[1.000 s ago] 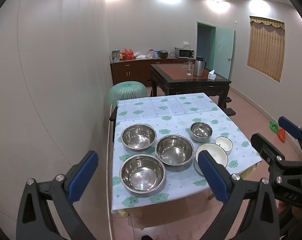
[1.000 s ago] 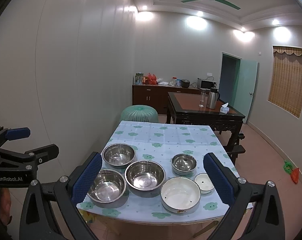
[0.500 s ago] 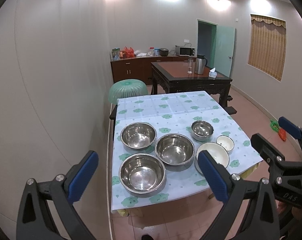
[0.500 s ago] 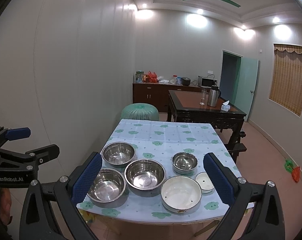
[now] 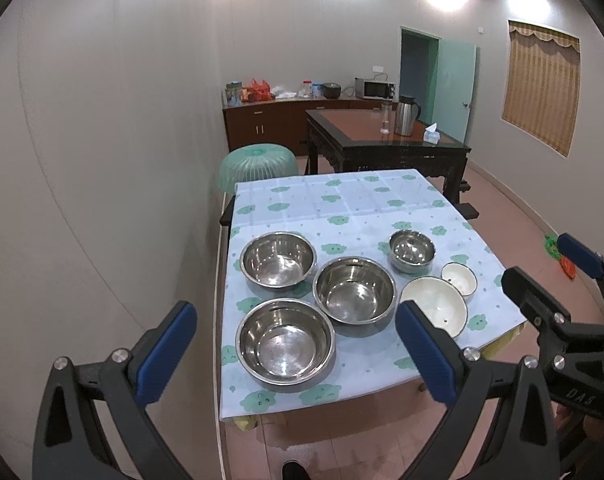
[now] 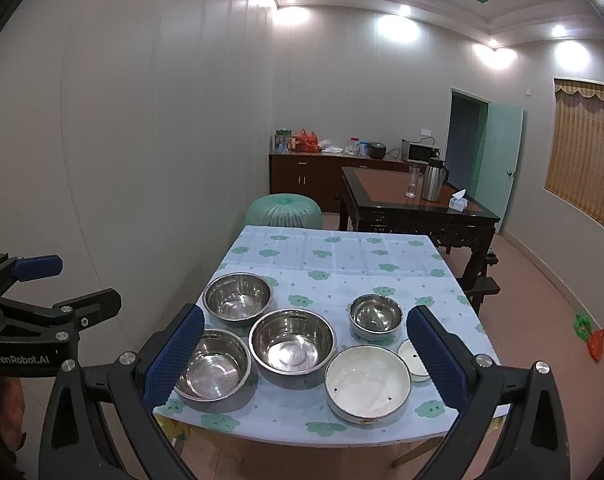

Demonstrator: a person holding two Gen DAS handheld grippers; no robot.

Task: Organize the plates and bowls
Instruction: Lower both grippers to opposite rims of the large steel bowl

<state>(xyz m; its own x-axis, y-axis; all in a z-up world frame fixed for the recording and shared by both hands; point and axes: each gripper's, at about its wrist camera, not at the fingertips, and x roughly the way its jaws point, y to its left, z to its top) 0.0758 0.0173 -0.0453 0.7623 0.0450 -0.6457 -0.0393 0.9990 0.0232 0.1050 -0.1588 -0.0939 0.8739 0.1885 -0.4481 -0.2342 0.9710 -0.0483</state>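
I count six bowls on the worktop (image 6: pixel 341 256), all toward its near edge. Four are steel: three large steel bowls (image 6: pixel 292 341) (image 6: pixel 238 294) (image 6: pixel 212 364) and one small steel bowl (image 6: pixel 375 316). Two are white: one large white bowl (image 6: pixel 367 384) and one small white bowl (image 6: pixel 411 360) near the right corner.

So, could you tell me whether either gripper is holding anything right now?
Nothing is held: the left gripper and right gripper are both open, short of the bowls.

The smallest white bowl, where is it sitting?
In the left wrist view, the smallest white bowl sits near the table's right edge, touching the larger white bowl, below the small steel bowl.
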